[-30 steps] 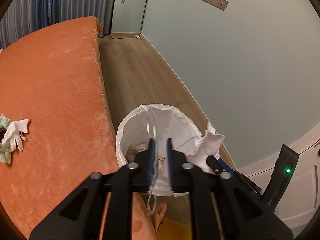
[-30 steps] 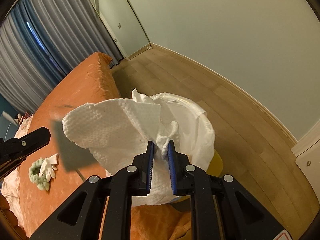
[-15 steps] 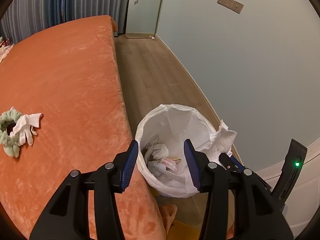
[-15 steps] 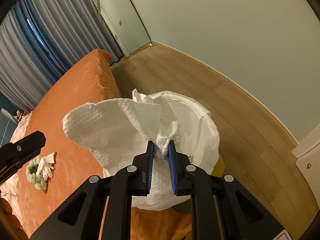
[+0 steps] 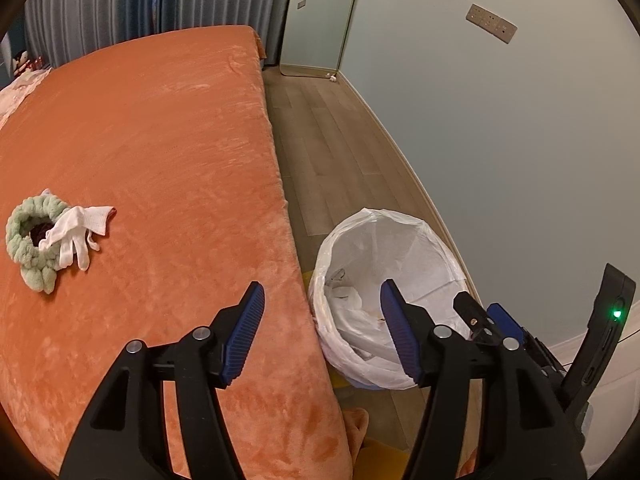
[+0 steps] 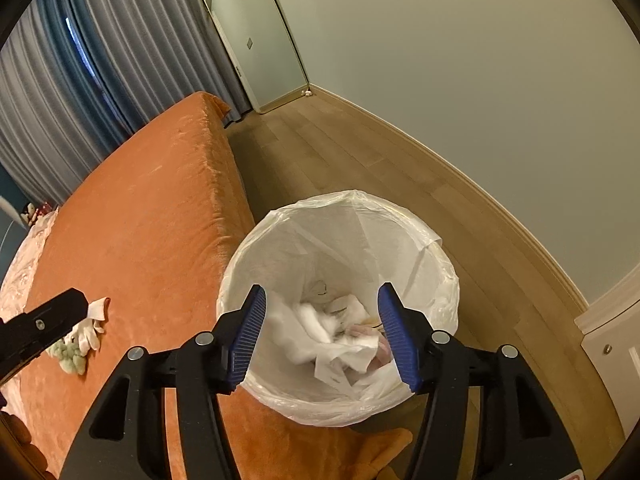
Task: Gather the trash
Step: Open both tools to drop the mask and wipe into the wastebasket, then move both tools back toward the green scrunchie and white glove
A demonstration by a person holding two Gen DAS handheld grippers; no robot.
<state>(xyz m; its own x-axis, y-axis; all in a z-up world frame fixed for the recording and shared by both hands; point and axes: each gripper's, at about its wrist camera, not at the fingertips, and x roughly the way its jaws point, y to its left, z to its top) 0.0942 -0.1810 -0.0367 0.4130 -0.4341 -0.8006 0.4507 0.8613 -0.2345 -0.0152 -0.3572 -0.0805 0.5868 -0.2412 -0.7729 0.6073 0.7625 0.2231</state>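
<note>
A trash bin lined with a white plastic bag [image 6: 400, 240] stands on the floor beside the orange bed; it also shows in the left wrist view [image 5: 416, 240]. Crumpled white paper towel [image 6: 332, 344] lies inside it among other trash. My right gripper [image 6: 322, 332] is open and empty above the bin's near rim. My left gripper [image 5: 322, 330] is open and empty over the bed's edge and the bin's left rim. A white glove [image 5: 76, 232] lies on a green braided ring [image 5: 28, 248] on the bed, far left.
The orange bed [image 5: 160, 140] fills the left. Wooden floor [image 5: 332, 148] runs between bed and pale wall. A mirror [image 6: 256, 40] leans at the far corner. Grey curtains [image 6: 80, 80] hang behind the bed. A white cabinet [image 6: 612, 332] stands at right.
My left gripper let go of the bag's rim and opened, swinging left over the bed's edge. My right gripper opened and the paper towel dropped into the bin.
</note>
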